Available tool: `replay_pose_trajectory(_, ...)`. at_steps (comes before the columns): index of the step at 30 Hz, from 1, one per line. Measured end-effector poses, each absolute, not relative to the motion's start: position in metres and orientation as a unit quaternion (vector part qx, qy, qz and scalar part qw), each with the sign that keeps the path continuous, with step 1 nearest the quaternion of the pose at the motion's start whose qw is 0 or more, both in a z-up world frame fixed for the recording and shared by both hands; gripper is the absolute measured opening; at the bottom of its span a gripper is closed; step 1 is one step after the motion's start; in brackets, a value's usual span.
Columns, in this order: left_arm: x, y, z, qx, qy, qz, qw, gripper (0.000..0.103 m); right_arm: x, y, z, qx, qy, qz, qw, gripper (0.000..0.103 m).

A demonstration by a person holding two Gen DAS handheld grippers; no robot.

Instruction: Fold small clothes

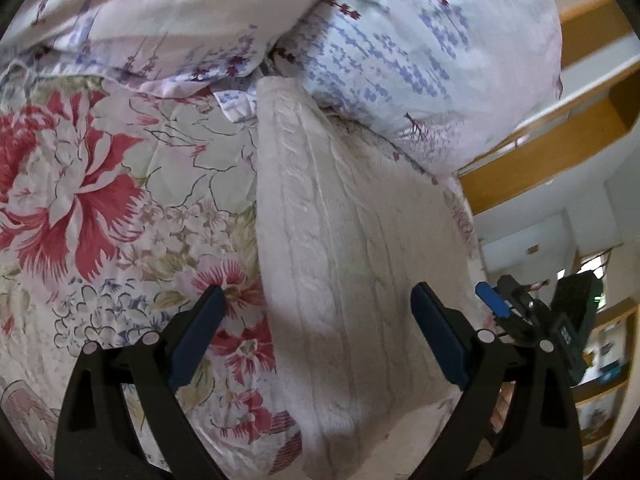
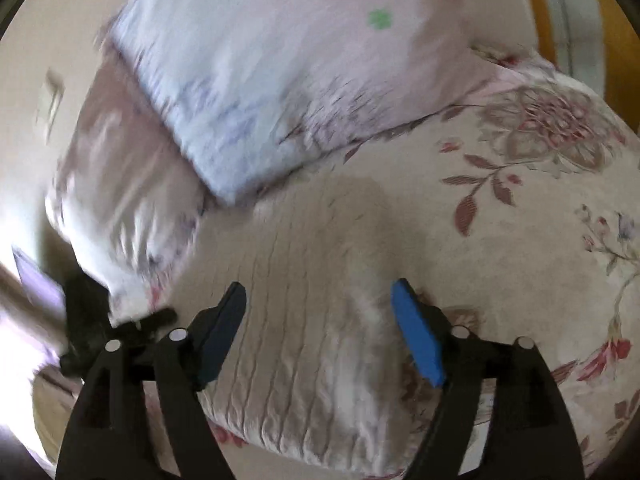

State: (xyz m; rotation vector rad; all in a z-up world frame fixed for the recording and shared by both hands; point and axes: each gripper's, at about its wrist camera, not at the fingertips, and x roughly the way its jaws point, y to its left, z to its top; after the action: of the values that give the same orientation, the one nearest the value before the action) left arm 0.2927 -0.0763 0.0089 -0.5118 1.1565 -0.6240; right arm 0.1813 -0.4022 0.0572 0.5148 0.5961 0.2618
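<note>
Floral bedding (image 1: 100,200) is covering the bed, with a lavender-print pillow (image 1: 420,60) sitting at twelve to one o'clock in the left wrist view. White cable-knit garment (image 1: 340,260) is lying flat on the bedding, running from the pillow toward six o'clock. Left tool (image 1: 318,300) is hovering spread above it, gripping nothing. Right tool (image 2: 318,294) is likewise spread over the knit (image 2: 312,300), its view blurring.
</note>
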Motion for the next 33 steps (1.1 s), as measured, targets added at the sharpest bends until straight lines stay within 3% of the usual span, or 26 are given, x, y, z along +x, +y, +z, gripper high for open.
replay_pose_trajectory(7, 0.3, -0.071, 0.006, -0.263, 0.531, -0.3, 0.748, 0.092, 0.208, -0.431, 0.041, 0.328, 0.338, 0.153, 0.869, 0.077)
replay_pose_trajectory(17, 0.303, -0.076, 0.003, -0.27, 0.525, -0.323, 0.74, 0.088, 0.236, -0.429, 0.015, 0.338, 0.373, 0.188, 0.844, 0.076)
replay_pose_trajectory(20, 0.305, -0.081, 0.0, -0.277, 0.525, -0.333, 0.733, 0.082, 0.24, -0.426, 0.011, 0.344, 0.38, 0.219, 0.83, 0.06)
replay_pose_trajectory(23, 0.306, -0.085, -0.001, -0.279, 0.523, -0.334, 0.733, 0.081, 0.244, -0.418, 0.007, 0.342, 0.382, 0.242, 0.824, 0.059)
replay_pose_trajectory(28, 0.307, -0.086, -0.006, -0.295, 0.527, -0.33, 0.726, 0.061, 0.248, -0.42, 0.001, 0.368, 0.382, 0.265, 0.805, 0.035)
replay_pose_trajectory(33, 0.304, -0.079, -0.002, -0.307, 0.518, -0.338, 0.723, 0.041, 0.236, -0.416, 0.01, 0.369, 0.358, 0.268, 0.815, 0.031)
